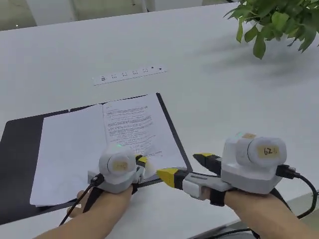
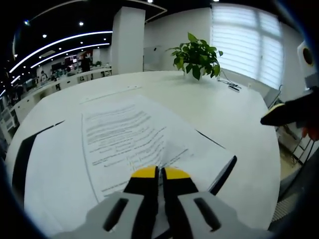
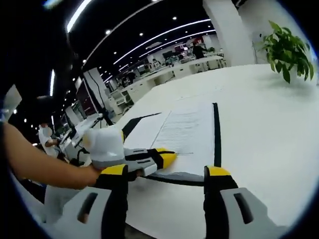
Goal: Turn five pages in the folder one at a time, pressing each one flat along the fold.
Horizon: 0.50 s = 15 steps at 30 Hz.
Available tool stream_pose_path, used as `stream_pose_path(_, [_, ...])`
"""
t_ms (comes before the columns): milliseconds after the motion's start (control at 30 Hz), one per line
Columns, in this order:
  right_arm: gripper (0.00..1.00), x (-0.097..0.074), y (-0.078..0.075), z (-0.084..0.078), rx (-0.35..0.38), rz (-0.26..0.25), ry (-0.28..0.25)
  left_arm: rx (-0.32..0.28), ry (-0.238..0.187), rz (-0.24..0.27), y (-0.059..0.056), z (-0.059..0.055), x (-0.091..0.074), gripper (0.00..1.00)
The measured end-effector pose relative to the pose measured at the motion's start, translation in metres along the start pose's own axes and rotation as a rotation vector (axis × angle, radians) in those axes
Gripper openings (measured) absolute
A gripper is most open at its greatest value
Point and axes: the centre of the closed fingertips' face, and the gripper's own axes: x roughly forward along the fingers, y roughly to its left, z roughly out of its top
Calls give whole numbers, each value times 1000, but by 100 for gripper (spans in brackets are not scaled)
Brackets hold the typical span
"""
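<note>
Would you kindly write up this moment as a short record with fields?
folder: lying open on the white table
left side: blank sheet
right side: printed page
left gripper: jaws shut, tips at the printed page's near edge; unclear whether they pinch paper
right gripper: jaws open, by the folder's near right corner
also on table: power strip beyond the folder, plant at the far right
</note>
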Motion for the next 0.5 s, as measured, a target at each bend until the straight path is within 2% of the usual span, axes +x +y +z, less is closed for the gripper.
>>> stream_pose_path(33, [50,4,1,-1,57,12,-8,1,-1,-2,0,0,0,2])
stream_pose_path(133, [37,18,-2,-16,213,14,37,6,-4,-5,0,0,0,2])
stream_pose_path(233, [32,29,-9,-29,295,-3,58,2,-8,-4,0,0,0,2])
stream_pose_path(300, [31,36,-11,-32,358,-4,43,4,-9,-4,-1,0,0,2])
stream_pose_path(367, [30,40,-14,-34,362,-9,40,2,-10,-3,0,0,0,2])
stream_pose_path(433, [30,44,-15,-32,388,-15,16,1,-12,-3,0,0,0,2])
stream_pose_path(500, [30,49,-20,-35,405,-33,23,-2,-12,-3,0,0,0,2])
